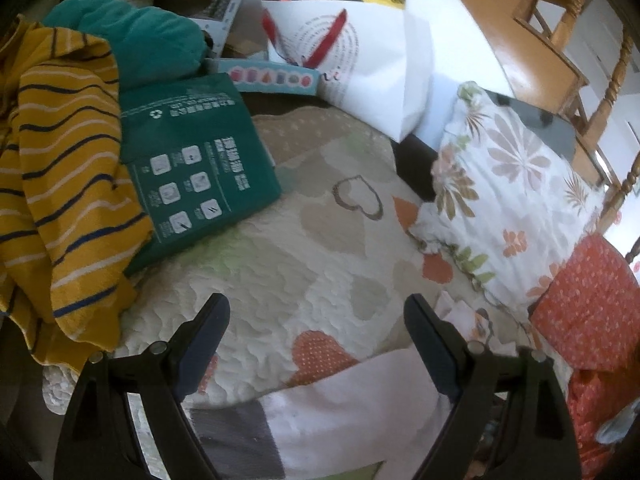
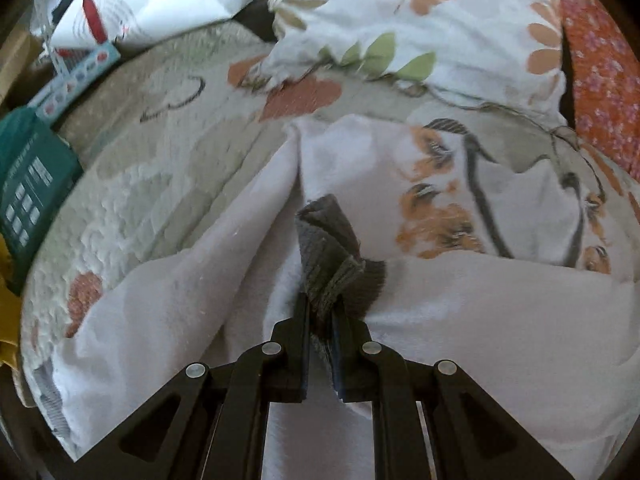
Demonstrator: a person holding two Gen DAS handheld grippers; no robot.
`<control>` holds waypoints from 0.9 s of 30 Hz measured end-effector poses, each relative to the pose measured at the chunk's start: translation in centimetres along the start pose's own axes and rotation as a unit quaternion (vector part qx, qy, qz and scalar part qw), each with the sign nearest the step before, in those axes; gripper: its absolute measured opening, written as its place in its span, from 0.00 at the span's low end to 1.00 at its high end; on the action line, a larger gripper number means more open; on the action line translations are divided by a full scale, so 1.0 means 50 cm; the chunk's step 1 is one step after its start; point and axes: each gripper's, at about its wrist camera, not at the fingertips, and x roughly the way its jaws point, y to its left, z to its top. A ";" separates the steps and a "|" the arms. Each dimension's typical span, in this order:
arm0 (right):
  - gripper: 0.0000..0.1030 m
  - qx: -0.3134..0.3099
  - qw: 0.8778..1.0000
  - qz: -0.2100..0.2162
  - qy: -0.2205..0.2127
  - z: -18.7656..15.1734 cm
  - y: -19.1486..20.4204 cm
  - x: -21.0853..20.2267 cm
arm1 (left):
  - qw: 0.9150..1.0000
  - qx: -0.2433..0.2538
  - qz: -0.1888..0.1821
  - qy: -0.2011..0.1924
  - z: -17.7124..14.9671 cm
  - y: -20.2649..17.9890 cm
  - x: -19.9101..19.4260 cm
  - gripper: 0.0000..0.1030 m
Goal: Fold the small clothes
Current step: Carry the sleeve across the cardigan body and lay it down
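Right gripper (image 2: 320,312) pinched narrow on a bunched grey fabric patch (image 2: 330,248) of the pale pink garment (image 2: 480,320), folds of grey standing up between the black fingers (image 2: 298,336). Spread across the near side of the heart-patterned quilt (image 2: 132,184), with a long crease running up from the pinch toward the far hem. Printed with orange flowers and dark stems (image 2: 440,216) on its right half; plain and soft-looking elsewhere. Left edge draped close to the quilt's near-left rim.

Left gripper (image 1: 316,344) spread wide and holding nothing, hovering over bare quilt (image 1: 320,240) just beyond the garment's near edge (image 1: 360,408), where a second grey block (image 1: 236,436) shows. Open quilt ahead and between the fingers, bounded on the left by a mustard striped top (image 1: 68,184) heaped over a green printed bag (image 1: 192,168), touching it. Behind those, a teal cloth bundle (image 1: 136,40), a white paper bag with red ribbon (image 1: 360,48) and a light-blue strip with coloured shapes (image 1: 272,78). On the right, a floral pillow (image 1: 512,184) crowding the quilt, its corner near the garment's far hem, and an orange dotted cloth (image 1: 588,304) beside it. Wooden furniture (image 1: 552,64) beyond, possibly a chair and table, too distorted to tell.
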 end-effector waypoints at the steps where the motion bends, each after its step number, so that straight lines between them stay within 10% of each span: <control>1: 0.10 -0.006 1.000 -0.004 0.002 0.001 0.007 0.006 | 1.000 -0.003 0.001 -0.001 0.004 0.003 0.000 0.86; 15: 0.16 -0.084 0.991 0.107 -0.014 -0.007 0.134 -0.074 | 0.993 -0.058 0.088 -0.047 0.035 0.132 -0.047 0.86; 27: 0.56 -0.319 0.925 0.205 -0.005 -0.249 0.416 -0.136 | 0.982 -0.087 0.150 -0.077 0.044 0.212 -0.092 0.86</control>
